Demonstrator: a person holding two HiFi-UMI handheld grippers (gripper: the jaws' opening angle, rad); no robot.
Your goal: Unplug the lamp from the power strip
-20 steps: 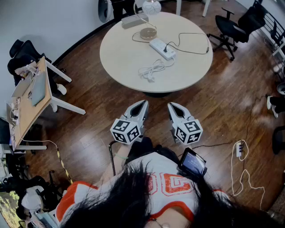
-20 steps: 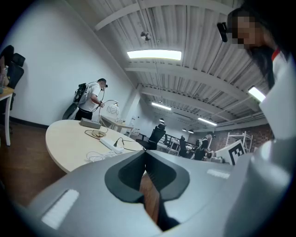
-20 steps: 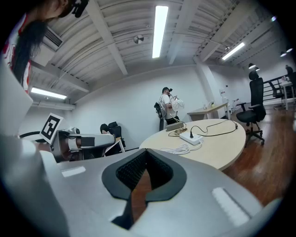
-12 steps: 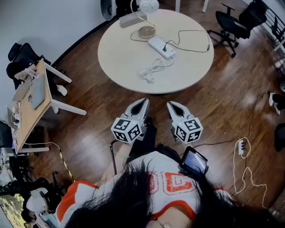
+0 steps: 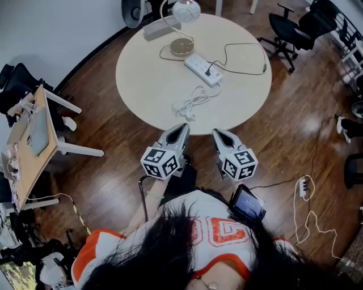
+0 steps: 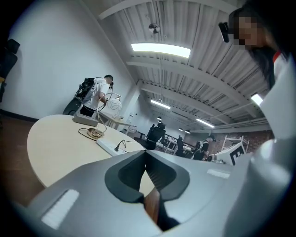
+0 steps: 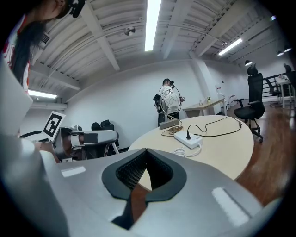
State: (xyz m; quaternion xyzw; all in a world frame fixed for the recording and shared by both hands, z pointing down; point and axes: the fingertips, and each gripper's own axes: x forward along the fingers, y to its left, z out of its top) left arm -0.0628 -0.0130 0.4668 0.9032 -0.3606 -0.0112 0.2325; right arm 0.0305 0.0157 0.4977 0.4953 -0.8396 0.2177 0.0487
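Note:
A white power strip (image 5: pixel 203 68) lies on the round beige table (image 5: pixel 147 73), with a black plug (image 5: pixel 209 71) and its black cable in it. Behind it stands the lamp, with a round golden base (image 5: pixel 182 47) and a white globe shade (image 5: pixel 185 9). My left gripper (image 5: pixel 182 127) and right gripper (image 5: pixel 217 133) are side by side at the table's near edge, both shut and empty, well short of the strip. The right gripper view shows the strip (image 7: pixel 191 140) beyond the right gripper's (image 7: pixel 146 151) tips. In the left gripper view, the strip (image 6: pixel 111 147) lies past the left gripper's (image 6: pixel 145 152) tips.
A coiled white cable (image 5: pixel 193 101) lies on the table between the grippers and the strip. A grey box (image 5: pixel 161 26) sits at the far edge. Office chairs (image 5: pixel 295 28) stand to the right, a small desk (image 5: pixel 34 136) to the left. Another power strip (image 5: pixel 304 187) lies on the floor.
The table has come nearer in the head view. Both grippers, still shut, now reach its near edge.

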